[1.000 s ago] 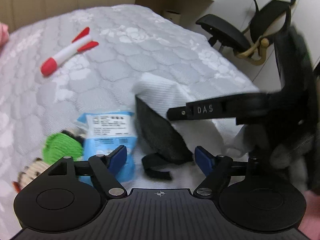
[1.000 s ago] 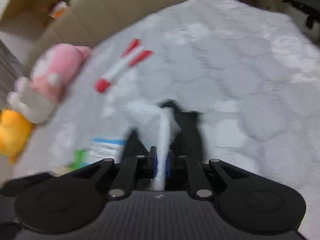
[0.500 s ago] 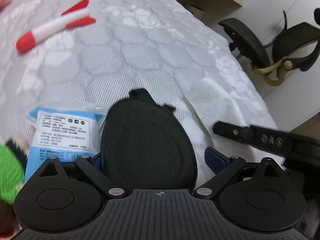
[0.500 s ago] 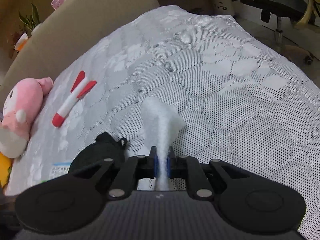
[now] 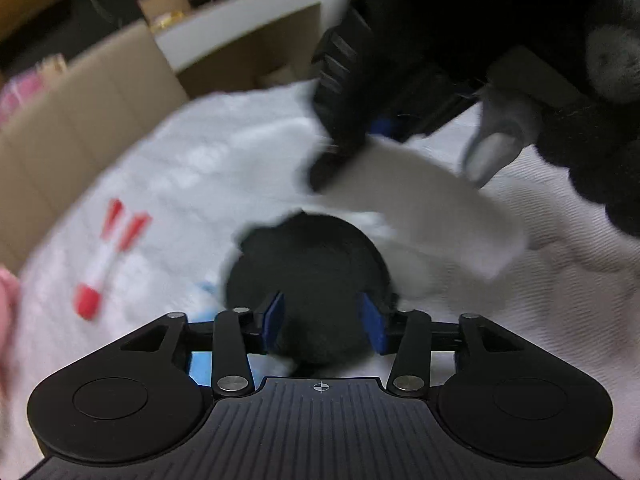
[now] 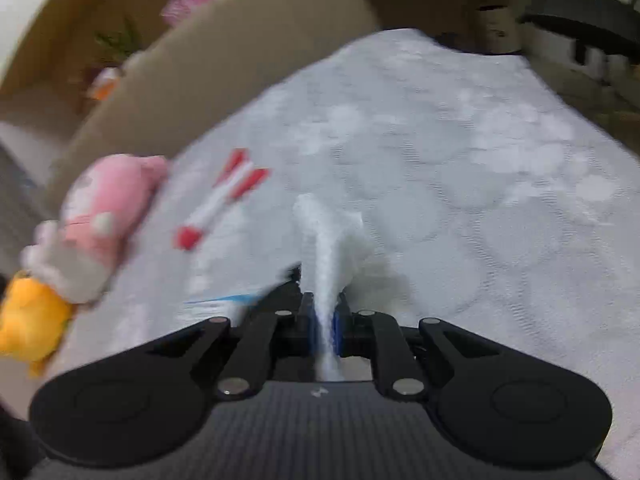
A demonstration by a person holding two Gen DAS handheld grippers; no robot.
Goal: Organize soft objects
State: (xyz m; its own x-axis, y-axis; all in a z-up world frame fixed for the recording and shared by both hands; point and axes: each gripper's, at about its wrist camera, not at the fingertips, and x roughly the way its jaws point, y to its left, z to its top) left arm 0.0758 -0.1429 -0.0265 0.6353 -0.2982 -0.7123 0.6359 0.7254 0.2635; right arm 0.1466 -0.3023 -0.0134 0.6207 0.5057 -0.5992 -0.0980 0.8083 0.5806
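Note:
A round black soft pad [image 5: 308, 256] lies on the quilted white bed [image 5: 560, 320]. My left gripper [image 5: 323, 320] has its jaws closing on the pad's near end, and the blue pads [image 5: 274, 316] press its sides. A white cloth [image 6: 320, 240] hangs upward from my right gripper [image 6: 324, 316], which is shut on it. In the left wrist view the same cloth [image 5: 420, 208] trails from the right gripper [image 5: 384, 126] above the pad, with a dark fuzzy sleeve [image 5: 600, 140] behind it.
A red-and-white rocket toy [image 6: 220, 204] lies mid-bed. A pink plush [image 6: 104, 208] and a yellow plush [image 6: 28, 320] sit at the left edge. A blue packet [image 6: 224, 300] lies beside the pad. Cardboard [image 6: 240, 48] walls the far side; an office chair [image 6: 580, 12] stands beyond.
The left jaws spread wide over the black pad, then closed onto it, and the gripper rolled. The right gripper pulled the white cloth up off the pad.

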